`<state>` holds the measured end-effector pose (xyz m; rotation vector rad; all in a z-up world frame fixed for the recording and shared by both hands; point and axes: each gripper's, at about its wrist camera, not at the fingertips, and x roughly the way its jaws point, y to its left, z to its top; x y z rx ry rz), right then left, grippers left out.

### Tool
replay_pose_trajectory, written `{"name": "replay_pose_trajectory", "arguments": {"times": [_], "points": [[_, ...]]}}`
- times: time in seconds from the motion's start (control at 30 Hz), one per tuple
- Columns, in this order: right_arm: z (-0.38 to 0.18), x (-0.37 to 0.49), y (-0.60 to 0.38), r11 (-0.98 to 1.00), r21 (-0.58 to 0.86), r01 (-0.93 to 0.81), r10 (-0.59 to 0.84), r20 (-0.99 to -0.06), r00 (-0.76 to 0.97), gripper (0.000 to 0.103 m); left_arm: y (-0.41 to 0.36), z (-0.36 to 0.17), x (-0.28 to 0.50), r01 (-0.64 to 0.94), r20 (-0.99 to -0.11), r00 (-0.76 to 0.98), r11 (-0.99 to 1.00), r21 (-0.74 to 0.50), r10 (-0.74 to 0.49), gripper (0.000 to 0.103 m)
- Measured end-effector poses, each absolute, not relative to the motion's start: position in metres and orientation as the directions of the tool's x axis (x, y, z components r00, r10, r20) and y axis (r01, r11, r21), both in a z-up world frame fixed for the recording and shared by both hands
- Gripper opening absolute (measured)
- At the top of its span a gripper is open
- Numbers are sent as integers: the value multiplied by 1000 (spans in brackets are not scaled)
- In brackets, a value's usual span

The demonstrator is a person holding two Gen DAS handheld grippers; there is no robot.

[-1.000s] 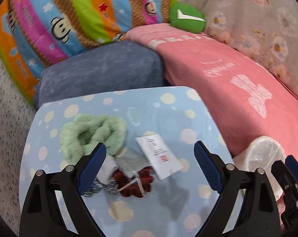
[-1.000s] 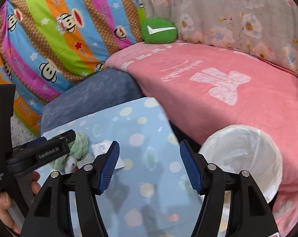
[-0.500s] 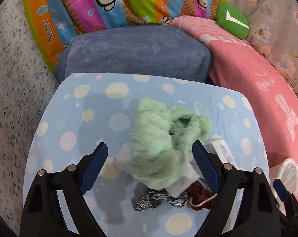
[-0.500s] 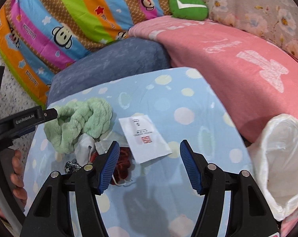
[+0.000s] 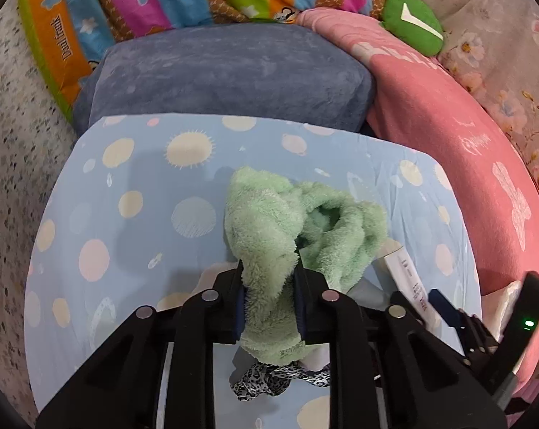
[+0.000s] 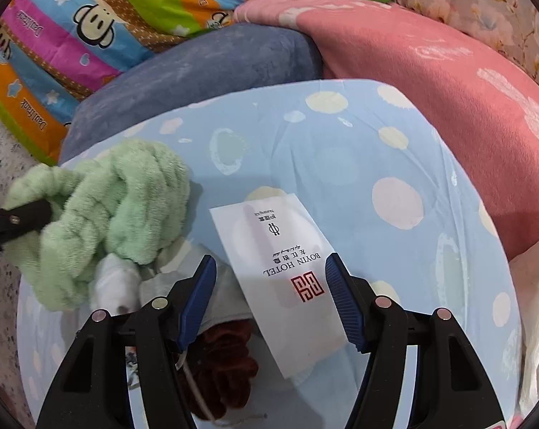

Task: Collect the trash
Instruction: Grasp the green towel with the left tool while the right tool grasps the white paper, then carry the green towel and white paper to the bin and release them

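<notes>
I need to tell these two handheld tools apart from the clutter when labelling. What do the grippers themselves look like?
Both match: the left gripper and right gripper have black angular plastic frames with triangular cut-outs and round silver pivot pins. The fingers carry ribbed blue pads. In the left wrist view, a small green light glows on the right tool's black body.

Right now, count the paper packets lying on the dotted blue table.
1: the flat white paper hotel packet lies right of the fluffy green cloth, under the open right tongs. Others may hide beneath the pile.
</notes>
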<state>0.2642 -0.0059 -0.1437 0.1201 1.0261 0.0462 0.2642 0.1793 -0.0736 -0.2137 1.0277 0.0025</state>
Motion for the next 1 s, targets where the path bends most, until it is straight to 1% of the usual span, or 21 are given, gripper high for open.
{"name": "replay_pose_trajectory", "arguments": {"times": [0.07, 0.13, 0.2, 0.33, 0.43, 0.53, 0.77, 1.0], "points": [[-148, 266, -9, 992, 122, 20, 95, -855, 509, 52, 174, -65, 264, -80, -839, 533, 981, -179, -109, 19], [-148, 265, -14, 993, 119, 16, 94, -854, 512, 36, 169, -55, 263, -58, -828, 546, 981, -187, -126, 18], [-144, 261, -18, 993, 117, 19, 91, -849, 521, 25, 163, -44, 262, -38, -817, 560, 980, -194, -140, 18], [-127, 252, -34, 986, 162, 25, 122, -829, 546, 13, 152, -23, 260, -8, -794, 583, 977, -215, -170, 18], [-109, 241, -48, 982, 186, 38, 131, -808, 574, 6, 139, -5, 256, 22, -773, 609, 978, -210, -179, 18], [-93, 231, -63, 978, 204, 53, 133, -793, 594, 2, 124, 14, 251, 51, -751, 633, 978, -202, -188, 18], [-49, 199, -99, 966, 242, 88, 122, -731, 672, 2, 79, 57, 235, 142, -701, 669, 969, -204, -246, 17], [2, 160, -143, 962, 238, 136, 58, -663, 747, 2, 17, 97, 212, 256, -652, 691, 949, -185, -313, 17]]}}
